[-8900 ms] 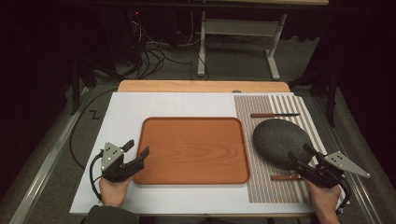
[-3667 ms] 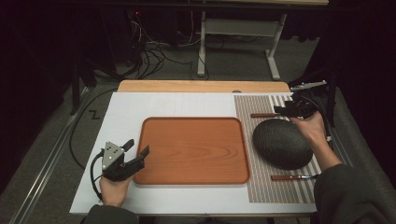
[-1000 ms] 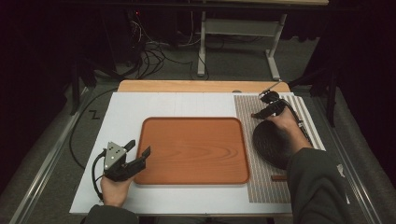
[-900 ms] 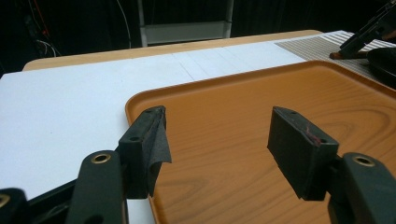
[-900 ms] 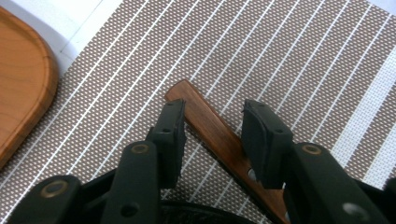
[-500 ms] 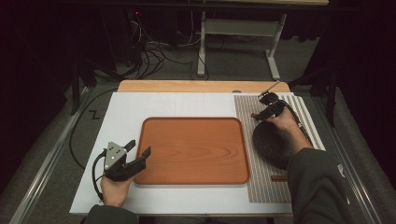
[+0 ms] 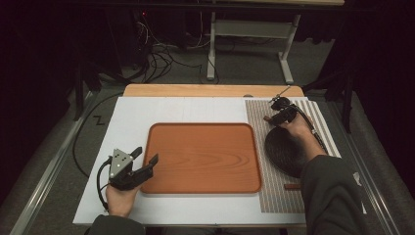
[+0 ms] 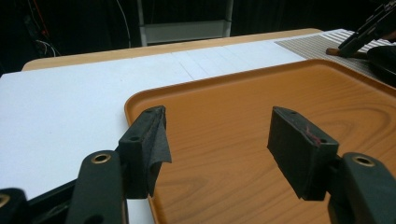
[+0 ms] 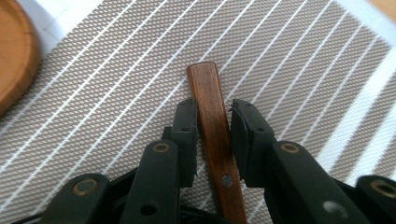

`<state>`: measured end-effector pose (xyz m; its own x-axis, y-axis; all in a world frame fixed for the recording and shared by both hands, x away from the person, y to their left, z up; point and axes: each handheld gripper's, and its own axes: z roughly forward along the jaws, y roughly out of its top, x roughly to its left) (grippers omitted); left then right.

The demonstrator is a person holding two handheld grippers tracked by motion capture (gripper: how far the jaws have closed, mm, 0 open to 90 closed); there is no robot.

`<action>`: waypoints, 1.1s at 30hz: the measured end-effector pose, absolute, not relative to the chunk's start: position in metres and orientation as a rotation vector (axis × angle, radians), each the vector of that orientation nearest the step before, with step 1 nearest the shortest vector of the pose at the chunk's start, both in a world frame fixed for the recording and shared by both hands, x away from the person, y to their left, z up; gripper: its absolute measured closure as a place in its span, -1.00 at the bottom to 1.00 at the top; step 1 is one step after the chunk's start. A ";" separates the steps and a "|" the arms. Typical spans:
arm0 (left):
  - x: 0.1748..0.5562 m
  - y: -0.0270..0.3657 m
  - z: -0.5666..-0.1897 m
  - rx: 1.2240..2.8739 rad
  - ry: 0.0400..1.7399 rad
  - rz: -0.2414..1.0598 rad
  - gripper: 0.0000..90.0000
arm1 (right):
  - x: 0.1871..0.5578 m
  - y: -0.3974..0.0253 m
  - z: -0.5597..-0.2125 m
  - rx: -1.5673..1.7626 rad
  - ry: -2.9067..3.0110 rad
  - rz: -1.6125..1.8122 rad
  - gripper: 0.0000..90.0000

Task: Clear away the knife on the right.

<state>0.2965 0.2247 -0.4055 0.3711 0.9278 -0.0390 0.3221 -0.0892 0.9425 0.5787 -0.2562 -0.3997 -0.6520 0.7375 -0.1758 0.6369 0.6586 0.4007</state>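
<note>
One wooden tray (image 7: 203, 157) lies in the middle of the white surface (image 7: 132, 115), and everything else is placed from it. To the tray's right lies one striped mat (image 7: 274, 196), grey-brown with thin white lines. On that mat, just beside the tray's right edge, sits one dark round plate (image 7: 284, 152), partly covered by the person's right forearm. Two wooden handles show on the mat: one handle (image 9: 212, 135) beyond the plate, near the tray's far right corner, and a second handle (image 7: 292, 186) on the near side of the plate, off the tray's near right corner, of which just a short brown end is visible. The right gripper (image 7: 280, 113) is down at the far handle; in the right gripper view its two jaws stand on either side of that handle, closed in almost to its sides, with the handle lying flat on the mat and its rounded end poking out past the jaw tips. Whether the pads actually press the wood is hard to tell. The left gripper (image 7: 139, 168) rests at the tray's near left corner, its two jaws spread wide over the tray's rim with nothing between them.
</note>
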 end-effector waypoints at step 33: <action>0.296 0.224 -0.405 1.631 1.129 0.756 -0.17 | 0.571 -0.265 -0.388 1.056 2.688 0.569 0.33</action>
<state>0.2958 0.2236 -0.4053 0.3752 0.9263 -0.0359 0.3197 -0.0929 0.9430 0.5714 -0.2652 -0.3877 -0.7258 0.6866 -0.0423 0.6107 0.6714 0.4199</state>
